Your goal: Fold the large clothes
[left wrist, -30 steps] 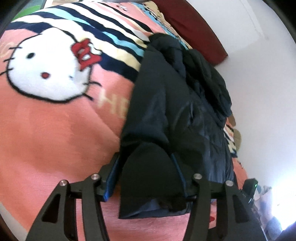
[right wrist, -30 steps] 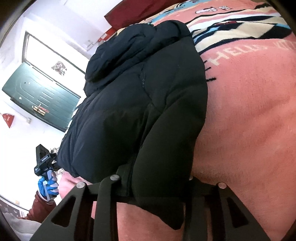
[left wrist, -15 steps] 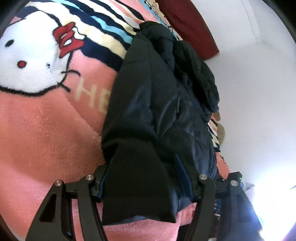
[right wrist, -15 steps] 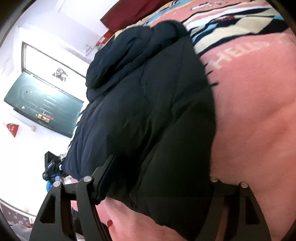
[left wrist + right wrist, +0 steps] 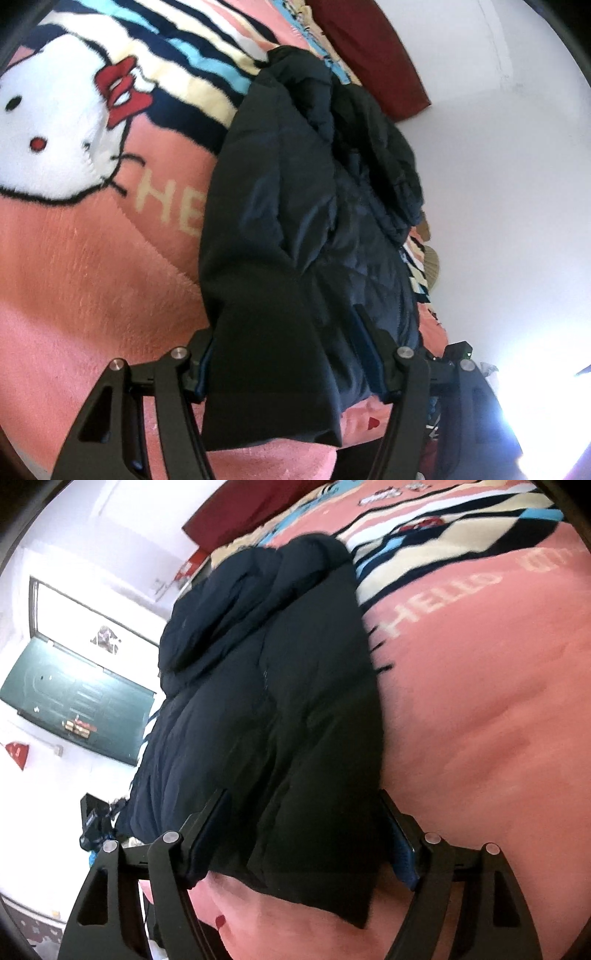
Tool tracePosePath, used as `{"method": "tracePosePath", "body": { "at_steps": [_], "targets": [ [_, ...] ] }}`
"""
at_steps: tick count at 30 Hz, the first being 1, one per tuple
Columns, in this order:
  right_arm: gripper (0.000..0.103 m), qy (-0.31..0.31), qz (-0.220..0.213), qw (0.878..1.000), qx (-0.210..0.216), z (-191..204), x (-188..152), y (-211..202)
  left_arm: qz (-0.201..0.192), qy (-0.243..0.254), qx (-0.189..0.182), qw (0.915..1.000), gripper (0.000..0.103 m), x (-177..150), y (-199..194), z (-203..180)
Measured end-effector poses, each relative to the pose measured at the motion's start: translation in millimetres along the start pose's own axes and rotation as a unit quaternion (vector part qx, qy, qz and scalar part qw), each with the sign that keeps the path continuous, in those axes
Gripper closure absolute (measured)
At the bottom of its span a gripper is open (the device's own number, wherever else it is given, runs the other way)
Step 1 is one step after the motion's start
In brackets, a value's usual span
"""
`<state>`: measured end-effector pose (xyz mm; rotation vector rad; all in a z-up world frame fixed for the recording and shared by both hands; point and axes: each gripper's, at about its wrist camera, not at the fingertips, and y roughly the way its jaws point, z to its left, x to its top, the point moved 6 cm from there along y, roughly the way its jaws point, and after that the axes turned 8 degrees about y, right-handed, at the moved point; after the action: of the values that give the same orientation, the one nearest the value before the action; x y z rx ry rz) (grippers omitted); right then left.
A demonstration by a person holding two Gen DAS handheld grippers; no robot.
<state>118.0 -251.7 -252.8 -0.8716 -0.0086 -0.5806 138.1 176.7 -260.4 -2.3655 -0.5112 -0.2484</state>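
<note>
A dark navy puffer jacket (image 5: 295, 184) lies folded lengthwise on a pink cartoon-cat blanket (image 5: 92, 277). Its near hem hangs toward me in both views. My left gripper (image 5: 288, 358) is open, its fingers (image 5: 201, 363) standing wide on either side of a folded flap at the hem. In the right wrist view the same jacket (image 5: 258, 683) fills the middle. My right gripper (image 5: 303, 838) straddles the hem, and its jaws are opening, the pads off the cloth. The jacket's hood lies bunched at the far end.
A dark red pillow (image 5: 369, 51) lies at the head of the bed against a white wall (image 5: 498, 184). The blanket (image 5: 480, 701) spreads wide to the right of the jacket. A green door (image 5: 74, 701) stands beyond the bed's left edge.
My right gripper's jaws went from shut on the jacket's hem to wide apart, letting the cloth go. The left jaws widened a little and that view swung left across the jacket.
</note>
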Motion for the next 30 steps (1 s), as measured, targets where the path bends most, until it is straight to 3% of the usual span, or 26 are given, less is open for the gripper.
{"method": "tracePosePath", "body": {
  "at_steps": [6, 10, 11, 15, 18, 20, 23, 26, 30],
  "targets": [
    [0.033, -0.007, 0.015, 1.000, 0.004, 10.1, -8.9, 14.7, -0.007, -0.022, -0.010, 0.9997, 0.042, -4.7, -7.1, 11.6],
    [0.062, 0.001, 0.006, 1.000, 0.001, 9.6, -8.7, 14.7, -0.006, -0.002, -0.019, 0.9998, 0.043, -8.5, -6.2, 1.2],
    [0.066, 0.002, 0.006, 1.000, 0.000, 8.2, -9.3, 14.4, -0.006, 0.008, -0.018, 0.9998, 0.043, -10.0, -3.9, -2.8],
    [0.066, 0.008, 0.013, 1.000, 0.002, 2.9, -11.0, 18.5, 0.016, 0.006, -0.001, 0.9998, 0.043, -20.9, 12.9, 1.1],
    [0.067, 0.011, 0.018, 1.000, 0.006, -0.3, -12.5, 20.8, 0.002, 0.018, 0.007, 0.9998, 0.055, -22.7, 11.7, -4.1],
    [0.076, 0.000, 0.021, 1.000, 0.010, 3.0, -13.6, 20.9, -0.009, 0.025, 0.005, 0.9996, 0.069, -20.4, 9.2, -9.5],
    [0.083, -0.018, 0.019, 0.999, 0.018, 10.2, -14.0, 20.7, -0.021, 0.043, 0.006, 0.9988, 0.078, -14.4, 6.9, -22.1],
    [0.086, -0.038, 0.006, 0.999, 0.023, 20.3, -11.3, 17.9, -0.031, 0.066, 0.009, 0.9973, 0.083, -8.0, 2.5, -40.0],
    [0.087, -0.056, -0.023, 0.997, 0.052, 36.9, -2.1, 0.8, -0.056, 0.077, -0.014, 0.9954, 0.087, 6.2, -15.3, -60.7]
  ]
}}
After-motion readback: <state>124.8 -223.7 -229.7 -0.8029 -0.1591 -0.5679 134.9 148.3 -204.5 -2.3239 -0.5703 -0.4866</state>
